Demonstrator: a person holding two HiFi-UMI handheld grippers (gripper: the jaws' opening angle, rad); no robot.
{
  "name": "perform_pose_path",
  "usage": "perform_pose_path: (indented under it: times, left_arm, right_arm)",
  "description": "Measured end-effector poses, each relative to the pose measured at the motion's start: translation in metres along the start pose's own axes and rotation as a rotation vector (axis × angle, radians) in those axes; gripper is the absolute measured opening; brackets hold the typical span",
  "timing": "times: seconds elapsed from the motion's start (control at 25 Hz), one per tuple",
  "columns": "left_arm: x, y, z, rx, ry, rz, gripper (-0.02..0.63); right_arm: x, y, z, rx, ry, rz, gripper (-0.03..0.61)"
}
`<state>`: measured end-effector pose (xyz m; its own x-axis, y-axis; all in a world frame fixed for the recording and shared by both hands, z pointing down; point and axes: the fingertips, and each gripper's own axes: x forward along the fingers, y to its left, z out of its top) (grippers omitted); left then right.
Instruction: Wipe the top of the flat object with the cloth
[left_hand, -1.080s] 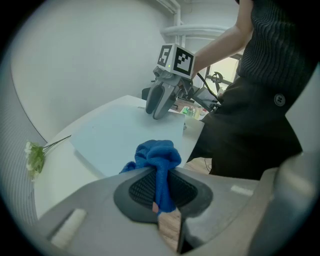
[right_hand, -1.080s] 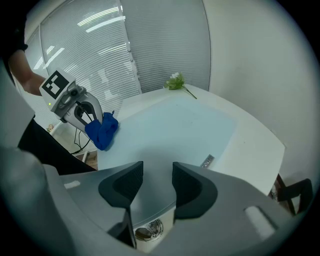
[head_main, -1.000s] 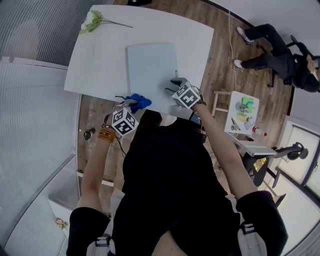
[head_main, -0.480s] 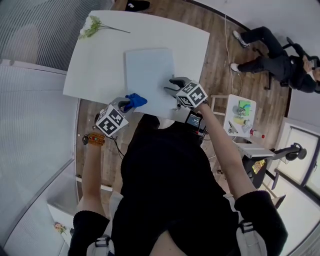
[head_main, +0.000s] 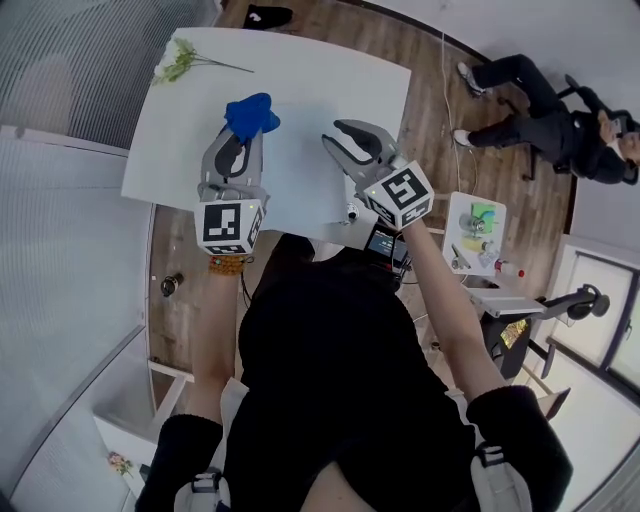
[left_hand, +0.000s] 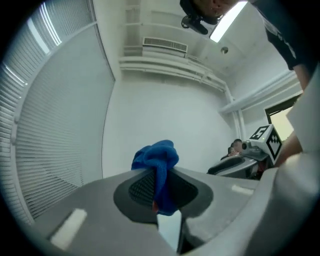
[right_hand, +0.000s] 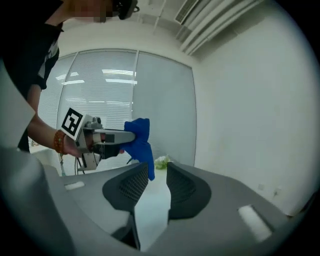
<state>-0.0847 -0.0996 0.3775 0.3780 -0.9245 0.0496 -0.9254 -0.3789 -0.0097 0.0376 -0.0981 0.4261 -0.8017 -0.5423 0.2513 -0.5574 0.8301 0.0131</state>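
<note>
My left gripper (head_main: 244, 136) is held up above the white table (head_main: 340, 75), shut on a bunched blue cloth (head_main: 250, 113). In the left gripper view the cloth (left_hand: 158, 165) is pinched between the pads and sticks out past the tips. The pale blue flat board (head_main: 300, 182) lies on the table below and between both grippers, partly hidden by them. Beside the left one, over the board's right part, my right gripper (head_main: 332, 134) is also raised, open and holding nothing. In the right gripper view the left gripper (right_hand: 102, 137) and the cloth (right_hand: 140, 140) show beyond the open jaws.
A flower sprig (head_main: 182, 52) lies at the table's far left corner. A small white stand with bottles and objects (head_main: 478, 230) is on the wooden floor to the right. A person sits on a chair (head_main: 560, 105) at the far right.
Both grippers have risen from the near table edge toward the camera. The left one carried the blue cloth forward and up over the board. The right jaws stayed open.
</note>
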Motion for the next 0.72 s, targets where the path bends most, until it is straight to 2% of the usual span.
perform_pose_path:
  times: [0.12, 0.2, 0.32, 0.56, 0.72]
  left_arm:
    - [-0.005, -0.009, 0.017, 0.008, -0.079, 0.031, 0.043]
    - [-0.011, -0.011, 0.022, 0.009, -0.095, 0.057, 0.043]
    - [-0.017, -0.009, 0.015, 0.002, -0.085, 0.101, 0.043]
    - [-0.022, -0.003, -0.009, 0.008, -0.050, 0.123, 0.043]
    - [-0.024, -0.002, -0.011, 0.014, -0.024, 0.124, 0.043]
  right_arm:
    - [-0.010, 0.002, 0.027, -0.024, -0.086, -0.072, 0.118]
    - [-0.015, 0.002, 0.033, -0.036, -0.097, -0.119, 0.076]
    - [-0.021, 0.005, 0.030, -0.042, -0.107, -0.139, 0.021]
    - [-0.018, 0.010, 0.017, -0.024, -0.107, -0.156, 0.020]
    - [-0.013, 0.011, 0.017, -0.015, -0.104, -0.143, 0.020]
